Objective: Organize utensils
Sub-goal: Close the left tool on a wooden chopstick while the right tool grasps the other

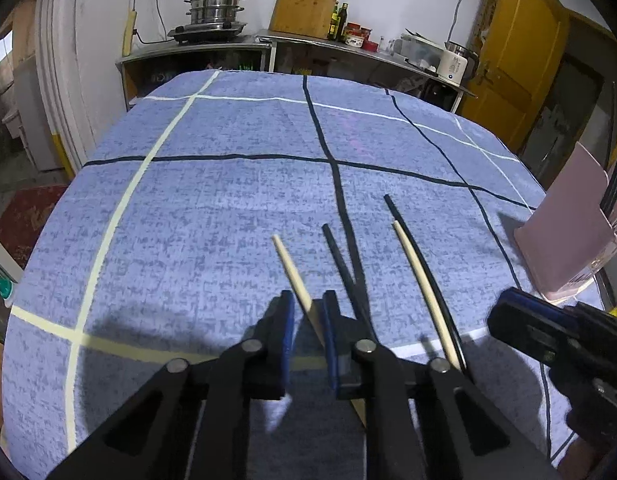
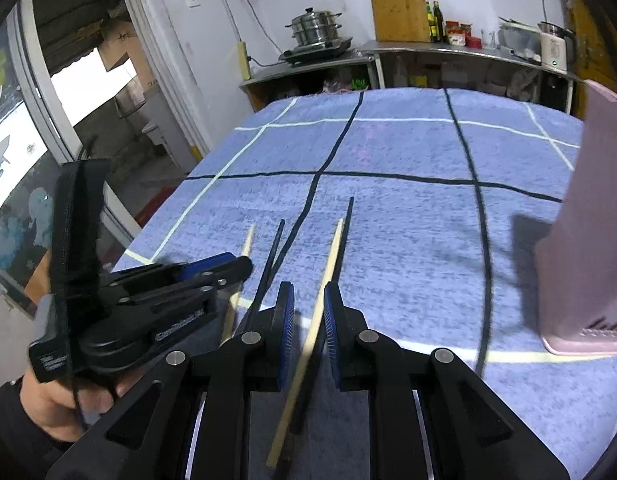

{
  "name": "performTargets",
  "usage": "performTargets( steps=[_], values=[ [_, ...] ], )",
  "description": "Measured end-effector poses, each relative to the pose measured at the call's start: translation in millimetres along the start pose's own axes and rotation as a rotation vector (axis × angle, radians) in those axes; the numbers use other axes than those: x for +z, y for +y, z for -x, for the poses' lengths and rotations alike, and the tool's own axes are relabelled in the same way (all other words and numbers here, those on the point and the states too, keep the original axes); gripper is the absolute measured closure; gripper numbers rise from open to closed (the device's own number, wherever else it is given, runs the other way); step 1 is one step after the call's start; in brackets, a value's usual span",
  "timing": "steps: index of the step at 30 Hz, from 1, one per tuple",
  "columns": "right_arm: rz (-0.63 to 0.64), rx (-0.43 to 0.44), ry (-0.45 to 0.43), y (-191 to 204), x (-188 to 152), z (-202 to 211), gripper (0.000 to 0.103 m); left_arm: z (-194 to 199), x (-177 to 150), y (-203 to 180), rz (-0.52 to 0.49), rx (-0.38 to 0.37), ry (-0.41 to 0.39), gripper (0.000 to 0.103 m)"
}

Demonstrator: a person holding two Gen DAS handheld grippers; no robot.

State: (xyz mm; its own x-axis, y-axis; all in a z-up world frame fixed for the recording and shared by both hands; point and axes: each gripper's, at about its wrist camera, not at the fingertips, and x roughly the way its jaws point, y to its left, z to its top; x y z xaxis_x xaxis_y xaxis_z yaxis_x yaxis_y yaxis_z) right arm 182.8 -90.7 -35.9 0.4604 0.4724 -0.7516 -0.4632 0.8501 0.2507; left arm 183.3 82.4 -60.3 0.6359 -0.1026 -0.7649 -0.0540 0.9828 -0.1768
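On the blue checked cloth (image 1: pixel 228 200) lie four chopsticks, well short of the pink holder (image 1: pixel 568 240). The left gripper (image 1: pixel 310 308) straddles a pale chopstick (image 1: pixel 292 268), seemingly touching one pad; the right gripper (image 2: pixel 309 304) brackets another pale chopstick (image 2: pixel 328 264), unclamped. They look light, stiff and slick: pinch mid-shaft.

Home kitchen, steamer pot (image 1: pixel 216 6) on stove, oil bottles (image 1: pixel 338 20), kettle (image 1: pixel 452 62)
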Motion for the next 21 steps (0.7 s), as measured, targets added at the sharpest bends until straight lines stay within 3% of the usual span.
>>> performTargets(
  steps=[13,21],
  values=[
    [-0.006,0.015,0.060,-3.1,8.7,-33.9,0.087,5.1,-3.8,20.0,0.055,-0.065,0.008,0.089],
    [-0.008,-0.022,0.078,-7.5,9.8,-39.4,0.088,4.8,-3.4,20.4,0.061,-0.076,0.006,0.089]
  ],
)
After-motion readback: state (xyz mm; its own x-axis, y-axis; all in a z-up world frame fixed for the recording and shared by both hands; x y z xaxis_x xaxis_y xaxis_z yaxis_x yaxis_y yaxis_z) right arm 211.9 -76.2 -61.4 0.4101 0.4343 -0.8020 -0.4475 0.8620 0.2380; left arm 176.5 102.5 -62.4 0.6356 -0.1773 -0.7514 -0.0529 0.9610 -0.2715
